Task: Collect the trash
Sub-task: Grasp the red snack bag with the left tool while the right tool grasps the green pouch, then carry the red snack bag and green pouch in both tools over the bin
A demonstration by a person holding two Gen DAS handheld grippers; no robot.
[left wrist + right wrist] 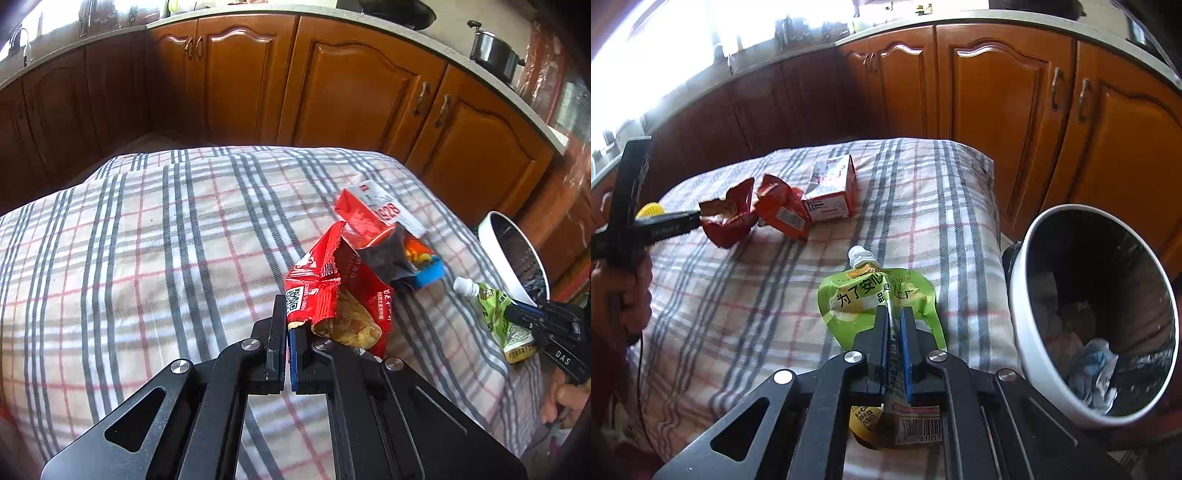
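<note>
Currently both busy | left gripper [286, 325] clamped on red wrapper [332, 291] edge | right gripper [894, 325] pinching green pouch [875, 299] on cloth [738, 295], beside bin [1027, 280] | risk – thin edge grip slips, crumbs spill from the open wrapper.

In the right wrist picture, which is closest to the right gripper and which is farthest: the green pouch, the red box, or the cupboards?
1. Green pouch: held in the right gripper.
2. Red box: farther up the table, to the left.
3. Cupboards: behind the table.
</note>
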